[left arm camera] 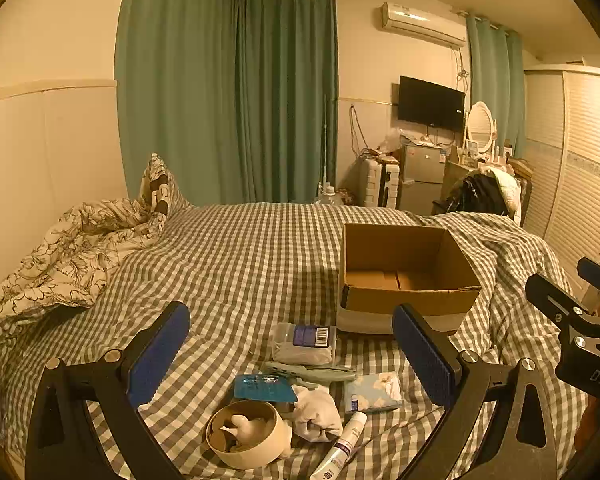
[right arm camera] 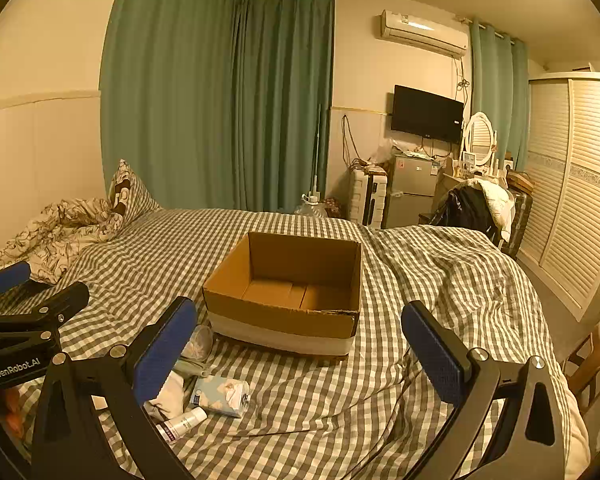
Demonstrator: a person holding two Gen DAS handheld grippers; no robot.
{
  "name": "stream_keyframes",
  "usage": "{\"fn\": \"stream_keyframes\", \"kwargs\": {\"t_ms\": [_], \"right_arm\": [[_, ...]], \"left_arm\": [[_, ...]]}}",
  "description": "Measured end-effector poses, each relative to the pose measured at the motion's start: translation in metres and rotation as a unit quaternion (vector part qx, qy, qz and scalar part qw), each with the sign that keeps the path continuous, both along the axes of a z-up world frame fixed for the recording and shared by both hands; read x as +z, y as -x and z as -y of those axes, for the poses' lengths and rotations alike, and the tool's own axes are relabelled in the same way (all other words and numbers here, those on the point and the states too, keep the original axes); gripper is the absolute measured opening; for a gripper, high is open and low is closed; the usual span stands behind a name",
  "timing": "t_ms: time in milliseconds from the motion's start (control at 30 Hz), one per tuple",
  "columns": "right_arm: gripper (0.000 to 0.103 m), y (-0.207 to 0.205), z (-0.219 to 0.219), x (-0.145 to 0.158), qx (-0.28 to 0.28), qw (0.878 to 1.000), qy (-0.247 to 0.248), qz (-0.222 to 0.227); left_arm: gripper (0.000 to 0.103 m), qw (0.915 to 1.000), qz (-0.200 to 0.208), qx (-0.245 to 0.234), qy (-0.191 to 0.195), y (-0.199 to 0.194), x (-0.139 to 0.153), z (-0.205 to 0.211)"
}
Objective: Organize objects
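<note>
Brown corrugated cardboard forms the open box [right arm camera: 288,300] on the bed; its inside shows only folded bottom flaps, its near rim is ragged, and a white band wraps its base. It sits on a grey-and-white checked sheet [right arm camera: 420,264], soft and creased.

From my left gripper [left arm camera: 292,356] I see the loose items heaped on the sheet just short of the box: a round, smooth-walled cup [left arm camera: 248,434] with a pale figure inside, a flat teal card [left arm camera: 264,387], a crumpled white cloth [left arm camera: 316,412], a tissue pack [left arm camera: 374,393] in glossy printed wrap, a slim white tube [left arm camera: 346,446], and a clear bag [left arm camera: 304,344] with a barcode label. This heap lies between and just ahead of the left fingers, which are spread wide and grip nothing.

My right gripper [right arm camera: 300,356] is likewise spread wide and empty. The box stands directly ahead of it, between the blue ribbed pads [right arm camera: 164,348]; the heap lies at its left finger.
</note>
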State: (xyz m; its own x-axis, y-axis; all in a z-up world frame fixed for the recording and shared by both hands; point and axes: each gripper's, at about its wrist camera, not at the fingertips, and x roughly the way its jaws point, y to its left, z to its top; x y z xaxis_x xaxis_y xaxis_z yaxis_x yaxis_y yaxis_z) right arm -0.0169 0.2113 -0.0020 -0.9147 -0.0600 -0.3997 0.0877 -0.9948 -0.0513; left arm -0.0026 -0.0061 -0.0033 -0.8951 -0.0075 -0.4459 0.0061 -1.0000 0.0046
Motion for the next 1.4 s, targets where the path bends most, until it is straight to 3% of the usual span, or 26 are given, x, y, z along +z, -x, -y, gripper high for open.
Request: {"fn": "stream_keyframes", "kwargs": {"t_ms": [433,1400], "right_arm": [[0.103,0.0012,0.0009,-0.0037,0.001,1.0,0.003,0.004],[0.103,0.0005,0.0057,-0.0065,0.014,1.0,0.006,0.006]], "left_arm": [[0.103,0.9999,0.006,-0.003,-0.013,0.0027,-0.0021,0.0031],[0.103,1.0,0.001,0.0,0.002,0.0,-0.0009,0.0024]]}}
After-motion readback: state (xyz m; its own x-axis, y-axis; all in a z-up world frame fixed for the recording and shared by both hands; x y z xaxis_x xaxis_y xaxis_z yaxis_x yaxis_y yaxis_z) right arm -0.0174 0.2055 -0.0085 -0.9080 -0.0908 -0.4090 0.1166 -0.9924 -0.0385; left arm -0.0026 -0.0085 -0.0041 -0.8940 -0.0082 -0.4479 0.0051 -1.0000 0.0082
